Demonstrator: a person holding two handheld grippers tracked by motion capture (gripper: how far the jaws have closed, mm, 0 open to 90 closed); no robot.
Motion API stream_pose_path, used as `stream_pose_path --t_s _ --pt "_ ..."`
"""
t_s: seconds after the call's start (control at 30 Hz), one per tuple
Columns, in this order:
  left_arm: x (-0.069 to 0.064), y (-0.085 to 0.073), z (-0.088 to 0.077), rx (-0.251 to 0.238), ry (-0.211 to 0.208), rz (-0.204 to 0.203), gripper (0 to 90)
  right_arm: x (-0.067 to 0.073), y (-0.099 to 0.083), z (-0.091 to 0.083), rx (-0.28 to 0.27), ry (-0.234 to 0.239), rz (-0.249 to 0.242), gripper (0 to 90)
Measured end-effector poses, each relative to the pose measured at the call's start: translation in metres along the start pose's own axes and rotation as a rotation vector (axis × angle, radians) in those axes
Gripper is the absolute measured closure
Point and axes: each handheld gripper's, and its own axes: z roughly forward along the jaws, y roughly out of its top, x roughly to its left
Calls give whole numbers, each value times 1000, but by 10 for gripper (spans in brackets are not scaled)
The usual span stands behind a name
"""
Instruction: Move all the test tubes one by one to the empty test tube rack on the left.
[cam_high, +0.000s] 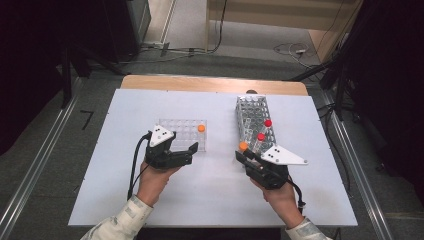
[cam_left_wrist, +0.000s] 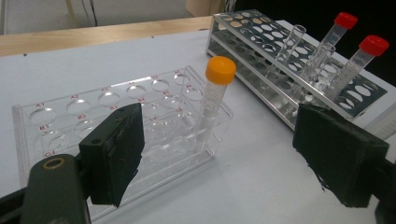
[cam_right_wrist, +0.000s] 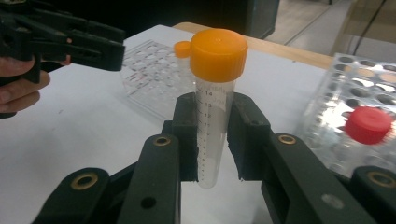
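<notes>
- Between the two racks, above the tabletop's (cam_high: 210, 190) middle toward its right edge, an orange-capped tube (cam_right_wrist: 212, 107) stands upright, gripped at its clear body by the right tongs (cam_right_wrist: 212, 140), which are clamped on it.
- Just beyond it lies the long metal rack (cam_high: 252, 117), running toward the far edge, with two red-capped tubes (cam_high: 268, 123) in it.
- Left of centre sits the clear plastic rack (cam_left_wrist: 116, 116), holding a second orange-capped tube (cam_left_wrist: 215, 95) at its right end.
- Beside that rack's near edge the left tongs (cam_left_wrist: 219, 149) hang with jaws wide apart, nothing between them.
</notes>
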Motion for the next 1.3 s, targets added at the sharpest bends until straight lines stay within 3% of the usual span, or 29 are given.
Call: stream_pose_path --t_s 0.47,0.83,1.03,1.3 --pt "-11 5 -7 -21 -38 19 167 22 -1 46 51 49 -33 713" --pt "-19 8 -9 -25 -92 28 206 32 1 65 55 62 -45 713" --pt "-25 8 -8 -19 -141 55 295 39 1 74 61 79 -61 713" --pt "-29 6 -4 -6 -172 106 542 50 3 80 56 93 -76 713"
